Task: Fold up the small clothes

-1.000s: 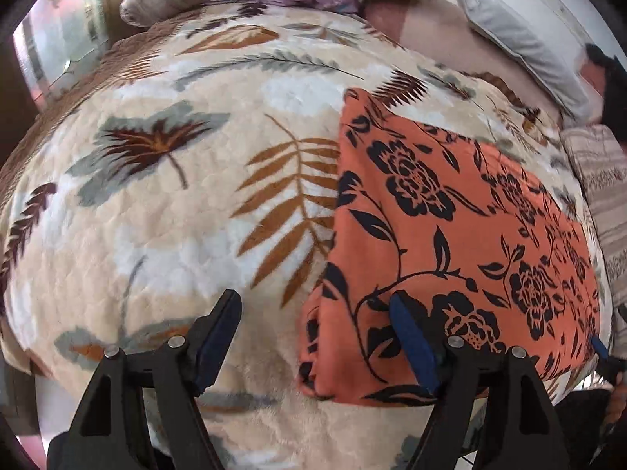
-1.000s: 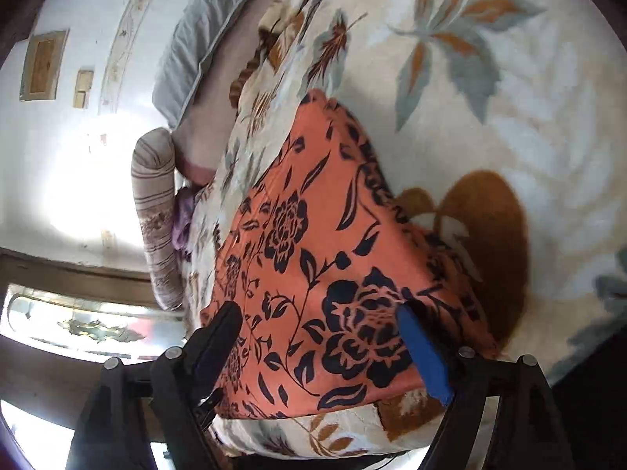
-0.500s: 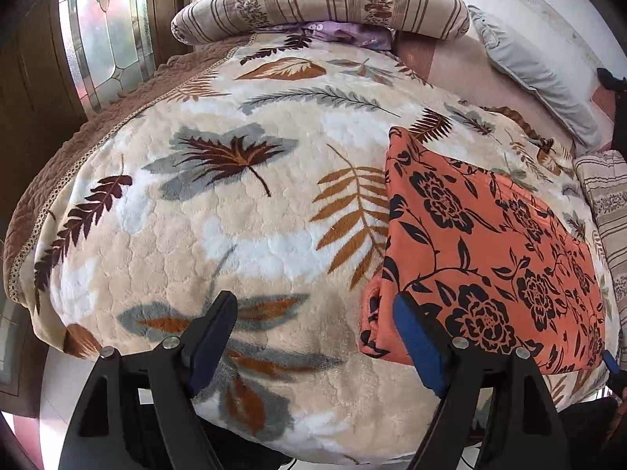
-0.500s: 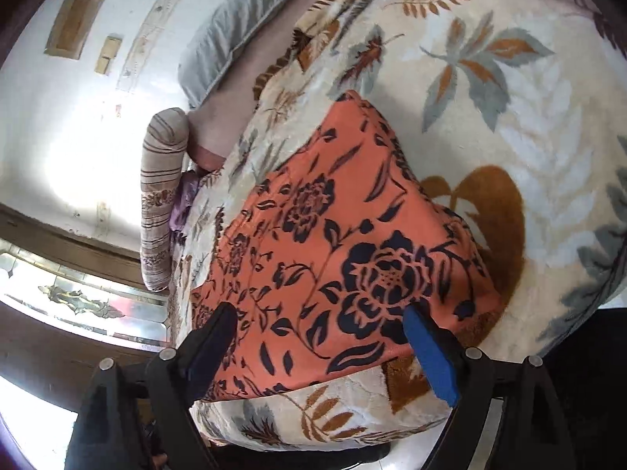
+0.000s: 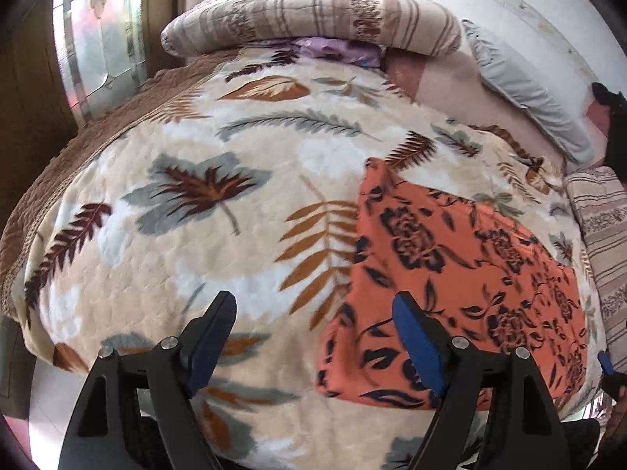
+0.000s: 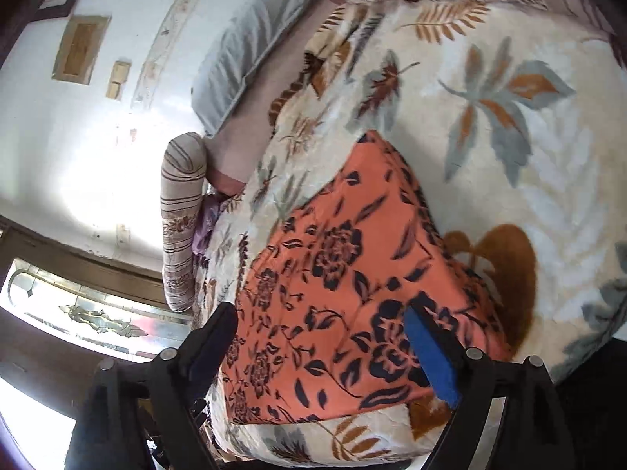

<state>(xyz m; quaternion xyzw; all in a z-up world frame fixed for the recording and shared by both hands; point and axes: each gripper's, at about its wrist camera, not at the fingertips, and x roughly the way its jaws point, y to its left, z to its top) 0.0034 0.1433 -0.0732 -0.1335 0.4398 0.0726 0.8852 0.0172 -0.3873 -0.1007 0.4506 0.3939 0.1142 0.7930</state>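
Left wrist view: my left gripper [image 5: 313,313] hangs over the near edge of the bed, jaws spread wide, nothing between the pads, nothing held. Orange floral garment [image 5: 450,274] lies folded flat into a rough rectangle on the leaf-print blanket [image 5: 235,203], toward the near right corner of the bed; its left fold edge runs straight back from the near edge. My right finger [image 5: 419,348] overlaps the garment's near left corner in the picture, but I can't tell if it touches; the left finger [image 5: 211,337] sits over bare blanket. Striped pillow [image 5: 309,23] lies across the far end of the bed, with a purple cloth [image 5: 337,49] tucked under it and a grey pillow [image 5: 525,90] along the far right side against the wall. Right wrist view: right gripper [image 6: 321,333] is also wide open and empty, hovering over the same garment [image 6: 337,293] with both fingers framing its near end; pads clear of the fabric as far as I can see. Garment sits just beside the blanket's near edge, well apart from the pillows. Frames are a bit blurred.
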